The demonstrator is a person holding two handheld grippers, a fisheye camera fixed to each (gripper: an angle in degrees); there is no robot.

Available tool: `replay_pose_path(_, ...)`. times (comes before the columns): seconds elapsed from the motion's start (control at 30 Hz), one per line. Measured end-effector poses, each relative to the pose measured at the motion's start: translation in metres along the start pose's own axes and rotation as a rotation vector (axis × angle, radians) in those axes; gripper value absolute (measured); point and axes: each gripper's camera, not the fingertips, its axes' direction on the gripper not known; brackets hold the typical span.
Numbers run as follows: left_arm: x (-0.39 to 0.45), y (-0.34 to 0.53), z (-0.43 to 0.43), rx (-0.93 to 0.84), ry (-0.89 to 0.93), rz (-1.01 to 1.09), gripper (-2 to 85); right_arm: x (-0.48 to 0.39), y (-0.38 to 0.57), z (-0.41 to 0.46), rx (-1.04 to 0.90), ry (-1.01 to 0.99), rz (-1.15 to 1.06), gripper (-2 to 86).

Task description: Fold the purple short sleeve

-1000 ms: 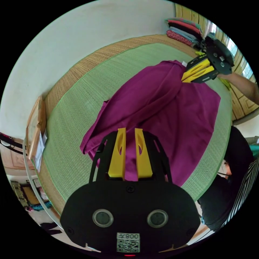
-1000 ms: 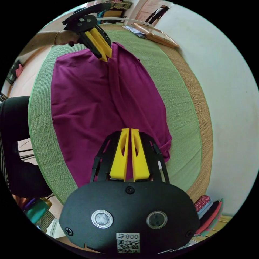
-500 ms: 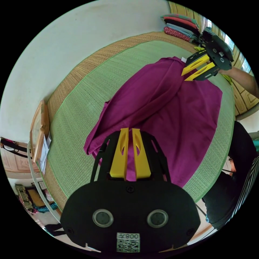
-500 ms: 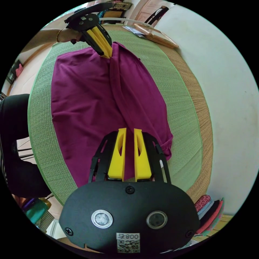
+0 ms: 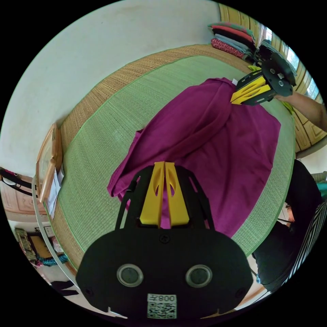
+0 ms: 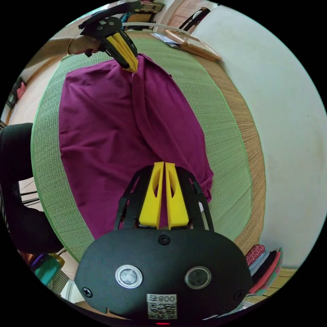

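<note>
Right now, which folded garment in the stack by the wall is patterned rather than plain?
The red patterned piece at the stack's mat-side edge; the other layers look plain, red, dark and pale.

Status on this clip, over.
Left hand-held gripper and right hand-held gripper shut on purple shirt. One side folded over, on green mat. No obstruction.

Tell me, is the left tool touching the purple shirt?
Touching. In the right gripper view, the left tool pinches a ridge of the purple shirt and lifts it off the green mat.
</note>
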Motion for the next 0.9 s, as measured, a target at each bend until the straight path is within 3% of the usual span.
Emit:
replay_pose_path(0.37,-0.055,-0.01,-0.015,0.085,0.033,-0.084,1.6,0.087,-0.01,-0.01,0.081,-0.048,0.121,0.3)
replay_pose_path(0.53,-0.065,-0.008,-0.003,0.101,0.219,-0.04,6.9,0.131,-0.02,0.014,0.041,-0.157,0.167,0.3)
replay_pose_path(0.7,-0.056,-0.011,0.029,-0.023,0.137,0.03,7.0,0.153,-0.017,0.039,0.021,-0.182,0.185,0.3)
replay_pose_path(0.9,-0.071,-0.014,0.037,-0.035,0.085,0.033,2.4,0.181,-0.004,0.061,0.031,-0.246,0.222,0.3)
